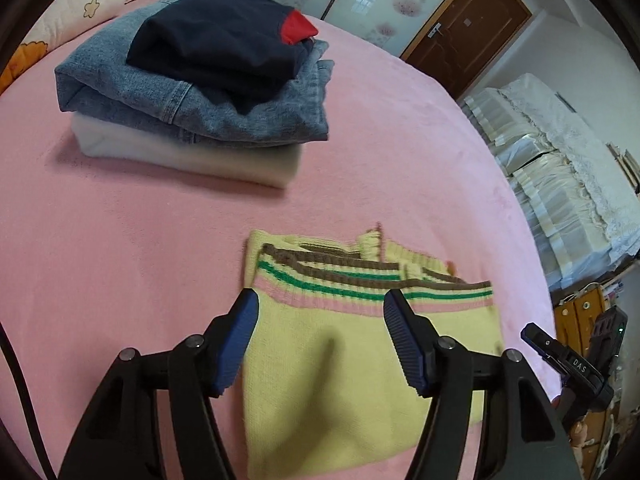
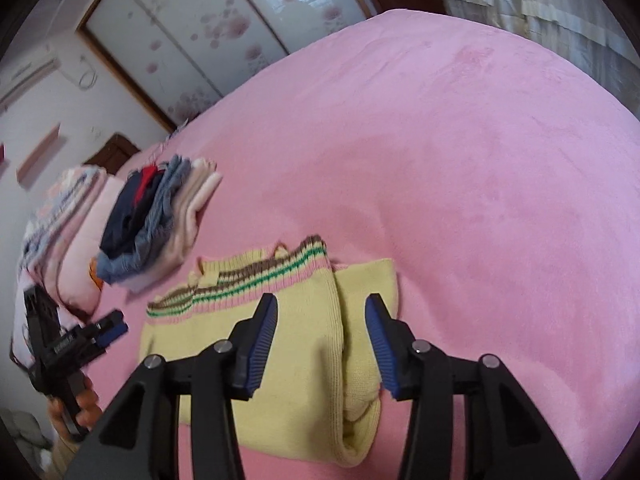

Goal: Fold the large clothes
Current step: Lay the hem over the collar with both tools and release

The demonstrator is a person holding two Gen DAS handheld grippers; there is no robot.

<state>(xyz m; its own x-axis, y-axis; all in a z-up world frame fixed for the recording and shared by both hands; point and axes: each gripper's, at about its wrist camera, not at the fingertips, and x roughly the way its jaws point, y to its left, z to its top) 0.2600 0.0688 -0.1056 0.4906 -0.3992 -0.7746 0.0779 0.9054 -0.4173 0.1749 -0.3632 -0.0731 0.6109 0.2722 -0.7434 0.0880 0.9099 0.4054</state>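
Though beneath both jaws, sweater (image 1: 340,368) ungripped.

Soft, even daylight fills both fisheye views, casting faint shadows on the pink bed (image 1: 120,240). Edges curve and darken; motion blur smears the yellow sweater (image 1: 340,360).

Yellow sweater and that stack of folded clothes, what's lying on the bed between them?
Nothing: only bare pink blanket separates the yellow sweater from the stack, clearest in the left wrist view.
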